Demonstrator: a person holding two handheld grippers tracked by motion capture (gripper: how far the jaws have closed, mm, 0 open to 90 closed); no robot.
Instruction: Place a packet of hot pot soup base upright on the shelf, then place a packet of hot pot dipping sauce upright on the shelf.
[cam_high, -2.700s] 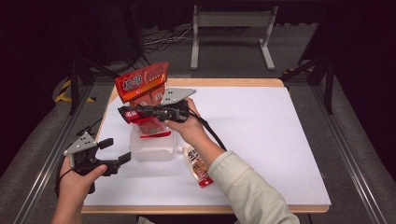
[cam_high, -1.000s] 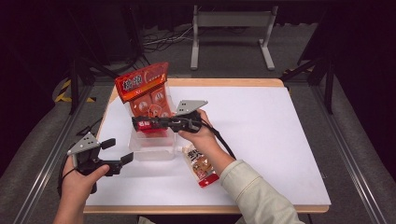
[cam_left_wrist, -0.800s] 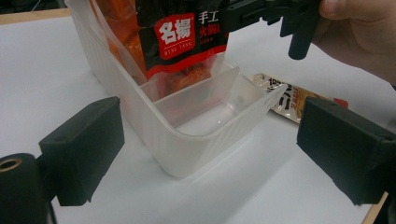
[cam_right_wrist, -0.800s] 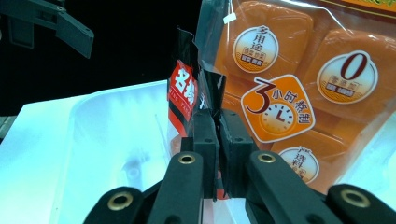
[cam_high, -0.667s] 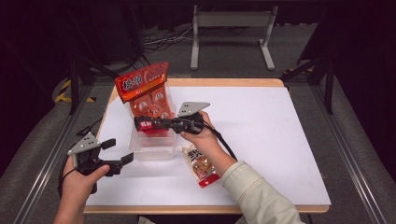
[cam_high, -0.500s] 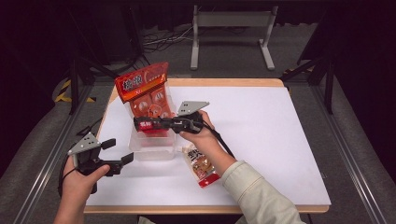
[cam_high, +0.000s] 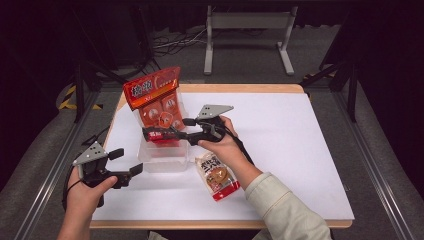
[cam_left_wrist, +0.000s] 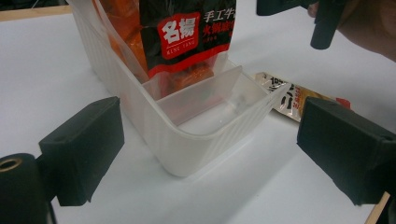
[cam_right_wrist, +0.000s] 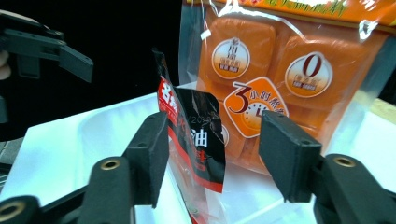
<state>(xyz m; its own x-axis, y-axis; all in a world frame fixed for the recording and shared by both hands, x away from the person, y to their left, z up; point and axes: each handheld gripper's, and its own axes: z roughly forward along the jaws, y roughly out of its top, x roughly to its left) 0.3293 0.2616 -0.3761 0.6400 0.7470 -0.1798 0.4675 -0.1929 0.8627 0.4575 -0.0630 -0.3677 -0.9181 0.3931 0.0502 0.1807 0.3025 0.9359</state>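
A clear plastic container (cam_high: 165, 162) sits left of the table's middle. A tall orange snack bag (cam_high: 152, 97) stands in its far section. A red-and-black packet (cam_high: 157, 135) stands just in front of that bag. My right gripper (cam_high: 150, 134) reaches in from the right. In the right gripper view it (cam_right_wrist: 215, 135) is open, with the packet (cam_right_wrist: 196, 135) between its jaws, close to the left one. My left gripper (cam_high: 127, 161) hovers open at the container's near-left. Its view looks into the empty near section (cam_left_wrist: 210, 121).
A flat tan and red snack packet (cam_high: 218, 176) lies on the white table (cam_high: 300, 145) just right of the container, under the person's right forearm. The table's right half is bare. Beyond the far edge stands a metal frame (cam_high: 247, 22).
The right gripper has carried the red-and-black packet down from beside the orange bag into the container. The left gripper has edged slightly towards the container.
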